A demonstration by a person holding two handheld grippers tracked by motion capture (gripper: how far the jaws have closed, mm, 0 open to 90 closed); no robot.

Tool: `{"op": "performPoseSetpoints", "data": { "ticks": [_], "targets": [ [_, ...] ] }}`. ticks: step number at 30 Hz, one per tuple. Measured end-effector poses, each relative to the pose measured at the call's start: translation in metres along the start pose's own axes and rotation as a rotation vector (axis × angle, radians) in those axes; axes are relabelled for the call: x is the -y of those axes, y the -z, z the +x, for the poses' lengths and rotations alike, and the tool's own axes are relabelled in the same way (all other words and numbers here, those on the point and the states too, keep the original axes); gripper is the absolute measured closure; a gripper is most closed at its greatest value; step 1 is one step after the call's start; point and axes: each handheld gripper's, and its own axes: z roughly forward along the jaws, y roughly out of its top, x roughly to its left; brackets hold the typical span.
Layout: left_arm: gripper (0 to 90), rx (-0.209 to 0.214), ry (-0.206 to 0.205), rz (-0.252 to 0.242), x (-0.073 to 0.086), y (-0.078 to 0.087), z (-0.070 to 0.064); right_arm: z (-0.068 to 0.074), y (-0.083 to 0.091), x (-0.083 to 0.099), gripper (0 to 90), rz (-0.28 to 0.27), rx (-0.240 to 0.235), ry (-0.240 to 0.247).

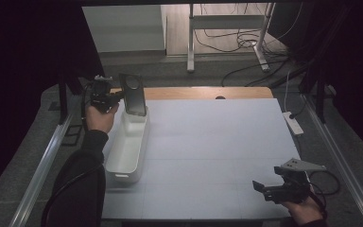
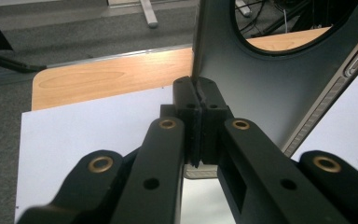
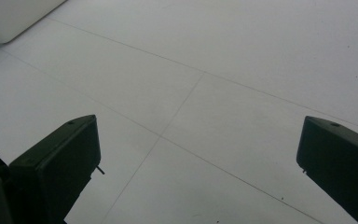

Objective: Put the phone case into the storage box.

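A dark phone case (image 1: 133, 94) with a round camera cut-out stands upright over the far end of a long white bin (image 1: 123, 176) at the table's left. My left gripper (image 1: 119, 95) is shut on the case's left edge. In the left gripper view the jaws (image 2: 198, 100) pinch the thin edge of the case (image 2: 261, 88), whose round hole sits at the top. At the front right, low over the white mat, my right gripper (image 1: 260, 187) is open; in the right gripper view its jaws (image 3: 198, 135) stand wide apart with nothing between them and the bin's corner (image 3: 9, 18) lies far off.
A white mat (image 1: 217, 151) covers the table, with a strip of bare wood (image 1: 208, 92) along the far edge. A white power strip (image 1: 293, 123) lies off the right side. A metal stand (image 1: 227, 28) and cables are on the floor beyond.
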Motion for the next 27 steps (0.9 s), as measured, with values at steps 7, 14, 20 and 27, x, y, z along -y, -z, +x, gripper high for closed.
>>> {"op": "performPoseSetpoints", "data": {
  "ticks": [7,14,20,27],
  "targets": [
    [88.7,-0.004,0.015,0.007,0.007,-0.006,0.003,0.000,0.000,0.000,0.4,0.003,-0.002,0.000],
    [88.8,-0.007,0.024,0.018,0.014,-0.013,0.006,0.000,-0.001,0.000,0.6,0.007,-0.002,0.001],
    [88.8,-0.012,0.024,0.030,0.017,-0.018,0.007,0.000,-0.001,0.000,0.9,0.011,-0.003,0.004],
    [88.8,-0.017,0.033,0.040,0.023,-0.024,0.009,0.000,-0.001,0.000,1.1,0.015,-0.006,0.004]
  ]
}}
